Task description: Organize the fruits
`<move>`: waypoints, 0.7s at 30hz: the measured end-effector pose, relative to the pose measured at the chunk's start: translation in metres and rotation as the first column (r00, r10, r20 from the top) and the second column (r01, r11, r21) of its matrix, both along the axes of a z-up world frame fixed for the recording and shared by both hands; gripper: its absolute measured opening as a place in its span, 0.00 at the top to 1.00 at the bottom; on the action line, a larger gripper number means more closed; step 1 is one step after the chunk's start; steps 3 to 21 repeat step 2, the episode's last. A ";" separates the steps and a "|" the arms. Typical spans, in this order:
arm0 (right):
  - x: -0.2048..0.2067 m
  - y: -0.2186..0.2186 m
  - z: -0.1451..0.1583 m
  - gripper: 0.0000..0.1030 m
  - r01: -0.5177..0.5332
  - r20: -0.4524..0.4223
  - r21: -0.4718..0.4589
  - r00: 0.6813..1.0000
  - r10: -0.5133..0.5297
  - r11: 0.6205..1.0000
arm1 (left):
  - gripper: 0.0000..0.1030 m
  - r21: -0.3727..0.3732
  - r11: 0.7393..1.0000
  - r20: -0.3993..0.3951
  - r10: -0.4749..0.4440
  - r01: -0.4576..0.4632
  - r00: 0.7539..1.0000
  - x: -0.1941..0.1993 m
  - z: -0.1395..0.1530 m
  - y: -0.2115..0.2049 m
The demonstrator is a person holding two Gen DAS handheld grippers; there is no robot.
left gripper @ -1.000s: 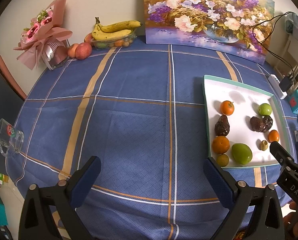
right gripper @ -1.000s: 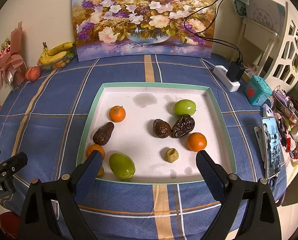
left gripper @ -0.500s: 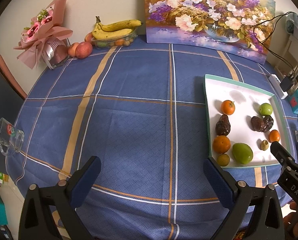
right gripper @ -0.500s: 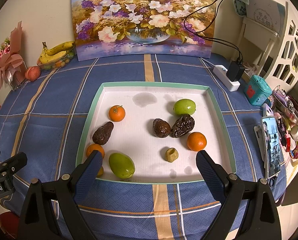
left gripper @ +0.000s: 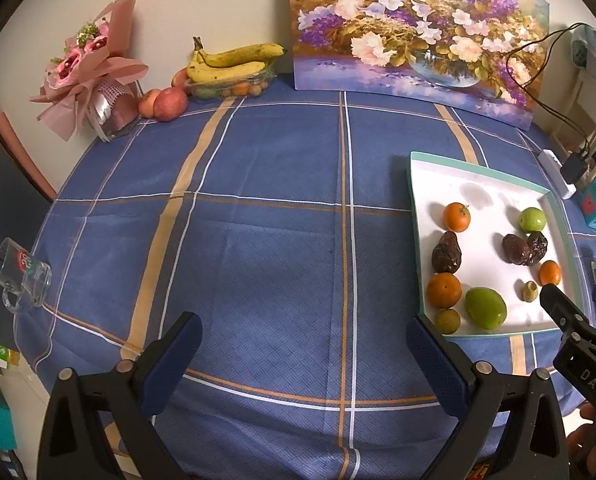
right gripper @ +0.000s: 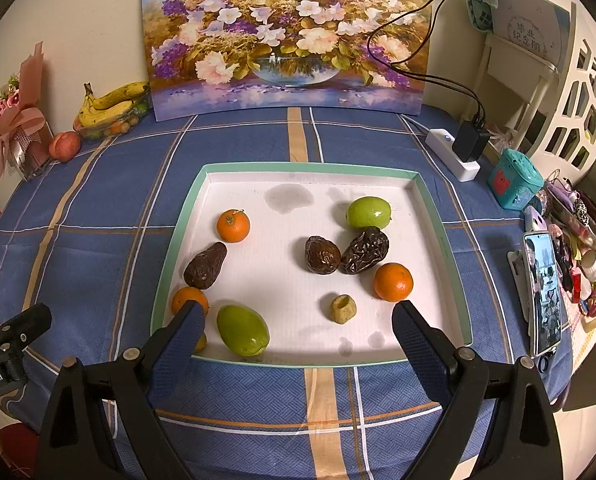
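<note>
Nothing moves noticeably: the left gripper (left gripper: pixel 304 342) and right gripper (right gripper: pixel 295 326) both gape empty, fruit tray (right gripper: pixel 310 168) just ahead of the right.

flower painting (right gripper: pixel 285 36), pink bouquet (left gripper: pixel 93 68), glass mug (left gripper: pixel 19 276), phone (right gripper: pixel 544 296)

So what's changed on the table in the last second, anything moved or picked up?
Almost nothing. The left gripper and right gripper both stay open and empty, with only a slight drift of the views. Nothing was grasped or released. All fruit in the white tray lies where it was.
</note>
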State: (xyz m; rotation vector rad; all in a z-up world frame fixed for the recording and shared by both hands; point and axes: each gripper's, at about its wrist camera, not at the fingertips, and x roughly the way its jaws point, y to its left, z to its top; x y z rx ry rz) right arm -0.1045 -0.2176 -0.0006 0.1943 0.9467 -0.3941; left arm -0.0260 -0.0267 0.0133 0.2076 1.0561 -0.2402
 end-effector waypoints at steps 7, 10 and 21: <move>0.000 0.000 0.000 0.08 0.000 0.000 0.000 1.000 0.000 1.000 | 0.00 0.000 1.000 -0.004 0.001 -0.001 1.000 0.001 0.000 0.000; 0.000 0.000 0.000 0.08 0.000 0.000 0.000 1.000 0.000 1.000 | 0.00 0.000 1.000 -0.004 0.001 -0.001 1.000 0.001 0.000 0.000; 0.000 0.000 0.000 0.08 0.000 0.000 0.000 1.000 0.000 1.000 | 0.00 0.000 1.000 -0.004 0.001 -0.001 1.000 0.001 0.000 0.000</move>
